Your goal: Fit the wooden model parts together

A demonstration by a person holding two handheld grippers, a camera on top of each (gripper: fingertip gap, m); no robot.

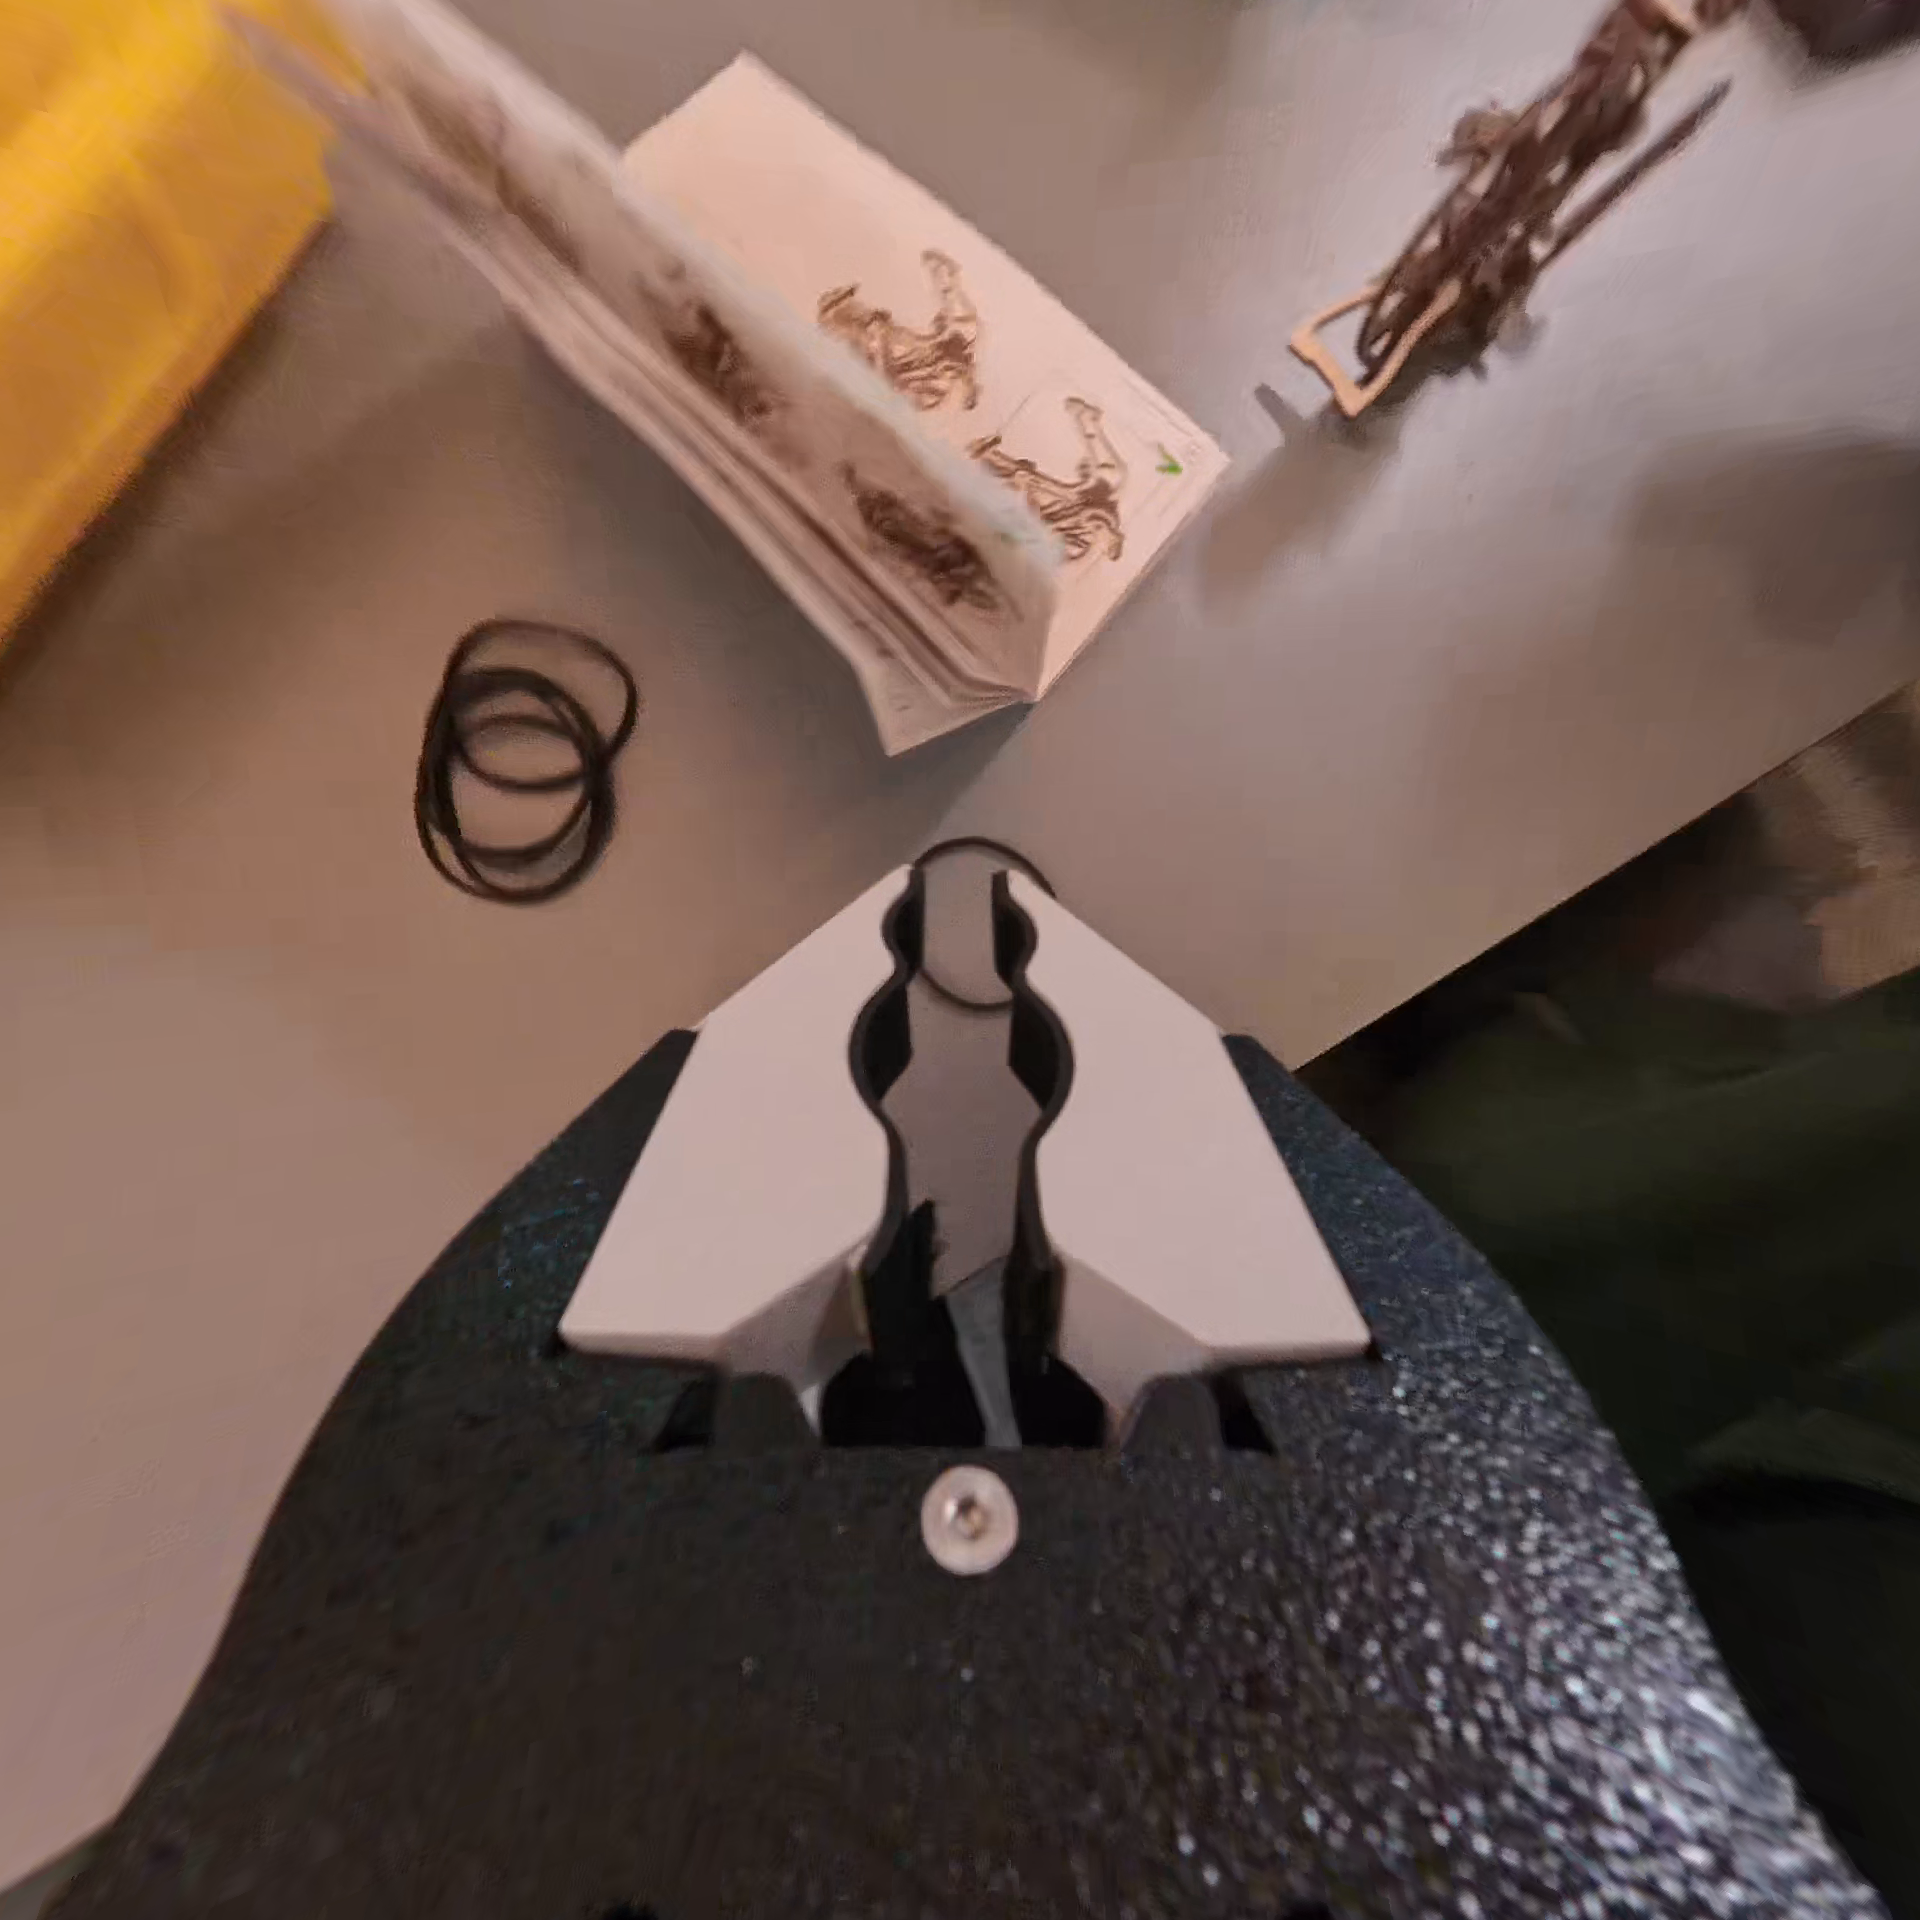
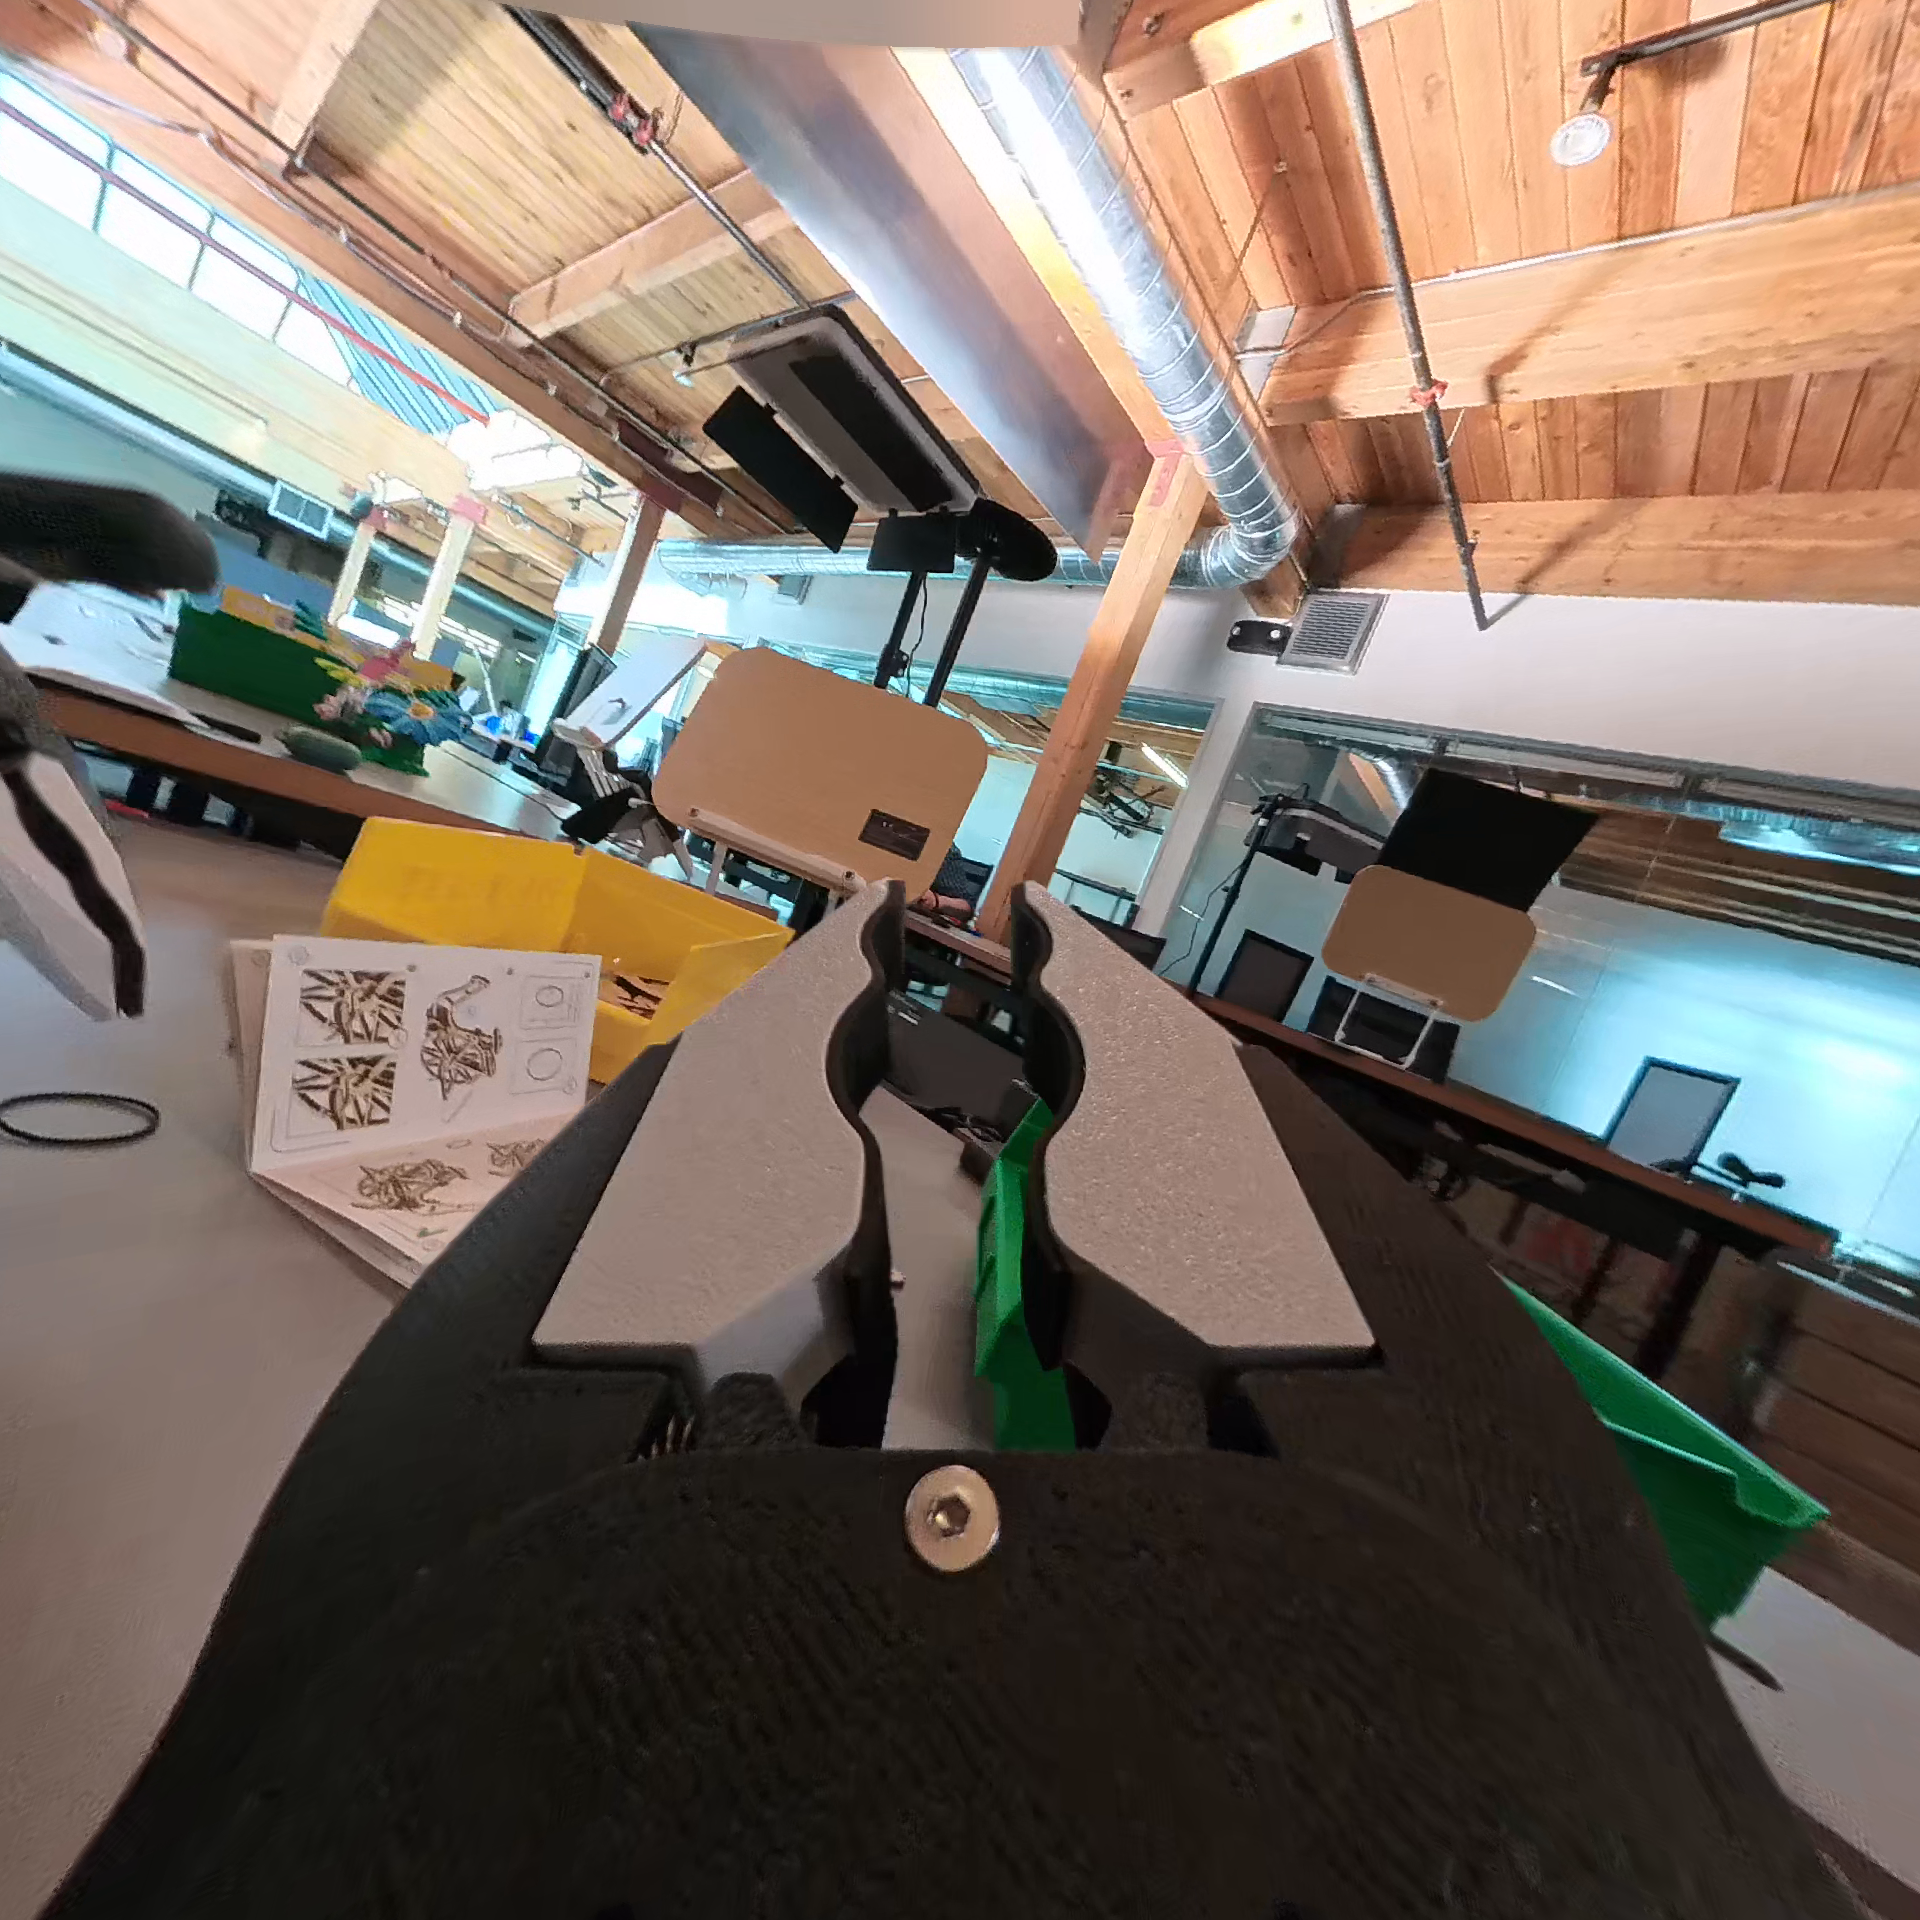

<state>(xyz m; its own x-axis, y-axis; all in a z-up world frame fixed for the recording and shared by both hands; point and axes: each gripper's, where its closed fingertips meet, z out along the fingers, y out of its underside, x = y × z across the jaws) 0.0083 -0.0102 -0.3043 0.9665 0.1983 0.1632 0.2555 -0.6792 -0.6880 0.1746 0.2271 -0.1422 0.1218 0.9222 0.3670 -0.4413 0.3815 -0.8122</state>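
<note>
The partly built brown wooden model [image 1: 1538, 197], a tangle of thin laser-cut strips with a pale rectangular frame at its lower end, lies on the grey table [image 1: 260, 1039] at the far right of the left wrist view, well apart from both tools. It does not show in the right wrist view.

The left gripper [image 1: 961, 894] hovers over the table near its edge, its jaws set narrow with a slim gap between them. A single thin black rubber band [image 1: 966, 1000] loops across its fingertips; whether the tips pinch it or it merely lies on the table beneath them, I cannot tell. A loose pile of black rubber bands [image 1: 520, 764] rests just to the left. Beyond it an open white instruction booklet [image 1: 935, 416] lies folded, and a yellow plastic bin [image 1: 125, 260] sits at the far left.

The right gripper [image 2: 951, 925] points up and out toward the room, jaws slightly apart and holding nothing, with a green plastic bin [image 2: 1683, 1455] below it.

The band is likely meant for the model. It is thin and springy, so a shallow or one-sided pinch could let it slip or flick away. The model's strips look fragile: stretching a band over them with no second tool steadying the frame could drag the model across the table or snap a piece.
</note>
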